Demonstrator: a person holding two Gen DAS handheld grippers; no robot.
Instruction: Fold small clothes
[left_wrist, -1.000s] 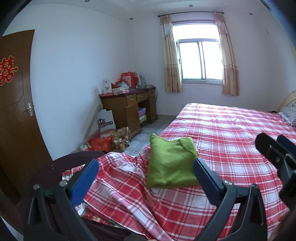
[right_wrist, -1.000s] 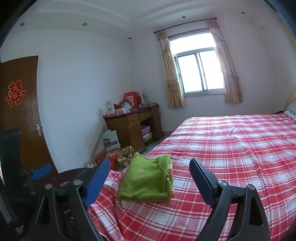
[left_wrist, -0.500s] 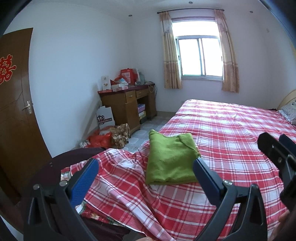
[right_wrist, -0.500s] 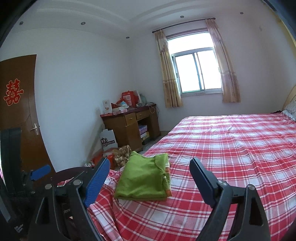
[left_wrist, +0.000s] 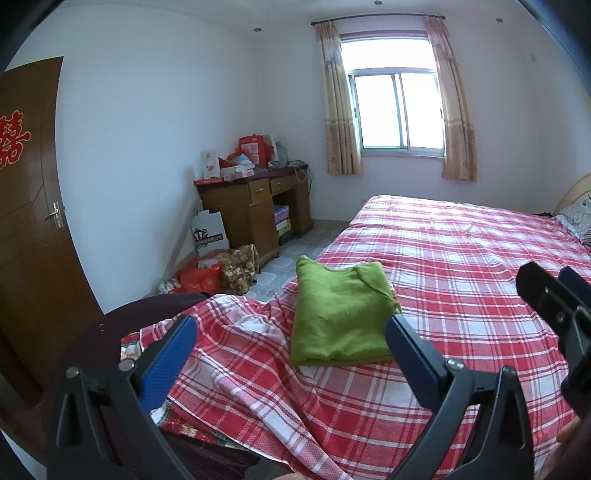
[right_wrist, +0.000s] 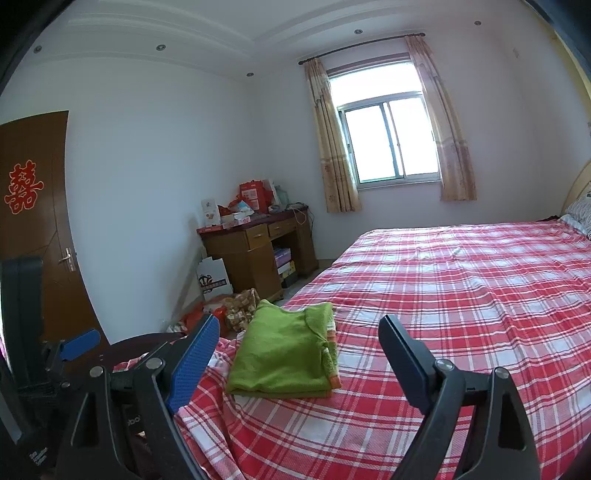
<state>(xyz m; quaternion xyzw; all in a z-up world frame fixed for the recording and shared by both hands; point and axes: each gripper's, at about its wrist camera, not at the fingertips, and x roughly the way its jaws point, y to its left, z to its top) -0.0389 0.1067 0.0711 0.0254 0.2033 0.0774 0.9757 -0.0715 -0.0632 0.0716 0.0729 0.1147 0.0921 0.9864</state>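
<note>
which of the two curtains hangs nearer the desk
The left curtain, on the side of the window toward the room corner, hangs nearer the wooden desk. The right curtain hangs on the window's bed side.

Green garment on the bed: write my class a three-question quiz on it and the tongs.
1. True or false: the green garment lies folded on the checked bedspread.
2. Are the left tongs open or shut?
3. The right tongs hold: A) the garment B) nothing C) a pillow.

Key: 1 true; 2 open; 3 B.
</note>
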